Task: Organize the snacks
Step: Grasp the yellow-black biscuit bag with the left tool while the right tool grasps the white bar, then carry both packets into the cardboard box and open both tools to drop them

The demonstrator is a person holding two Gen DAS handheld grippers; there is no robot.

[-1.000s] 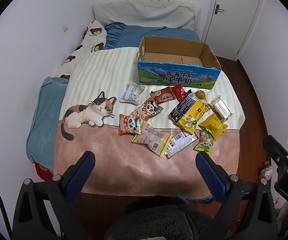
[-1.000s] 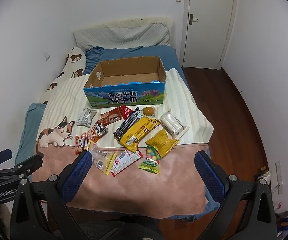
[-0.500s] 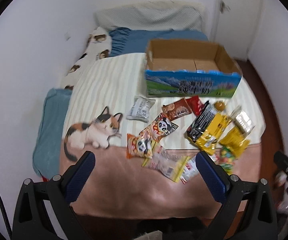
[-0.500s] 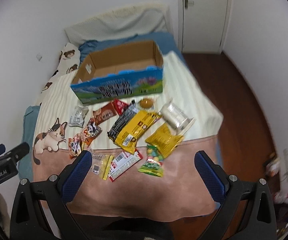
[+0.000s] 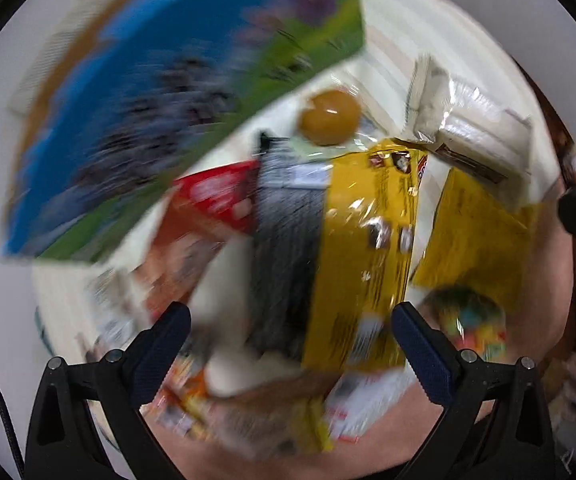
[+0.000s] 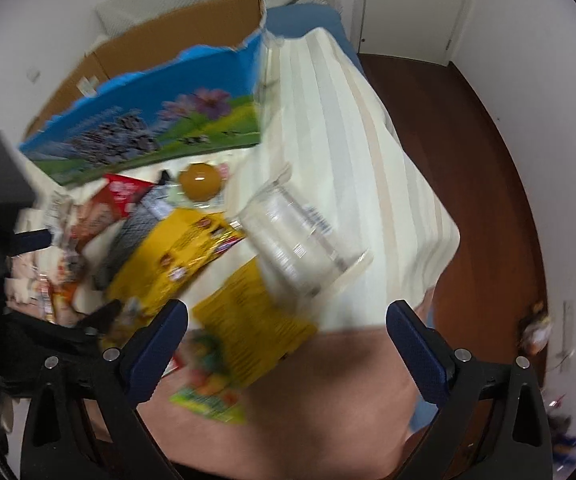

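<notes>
While both views are smeared by motion blur, we can see our left gripper [image 5: 289, 330] pointing steeply down over the heap of snack packets on the bed, its two dark blue fingers [image 5: 160, 346] spread wide with nothing pressed between them. Under it lies a long yellow and black foil packet [image 5: 361, 256], and just beside that a flat yellow pouch [image 5: 473, 240]. A round amber jelly cup in clear wrap [image 5: 327, 116] sits near the lower edge of the open cardboard box with a blue and green printed side [image 5: 160, 92]. A red packet [image 5: 218, 196] lies against the box's base, and a clear wrapped pack of pale biscuits [image 5: 467, 128] lies off to the right.

Our right gripper [image 6: 287, 338] also points down. Its jaws stand wide but are closing, and they press on nothing; the yellow pouch [image 6: 248, 320] and a small green bag of coloured sweets [image 6: 208, 392] lie on the bed beneath the gap. We see the clear biscuit pack [image 6: 299, 240] just beyond the pouch, the jelly cup [image 6: 200, 180] near the box [image 6: 160, 120], and the long yellow packet [image 6: 176, 256] to the left. All these snacks rest outside the box, on a cream striped and brown bedcover [image 6: 347, 140]. Dark wooden floor [image 6: 467, 160] shows to the right of the bed.
</notes>
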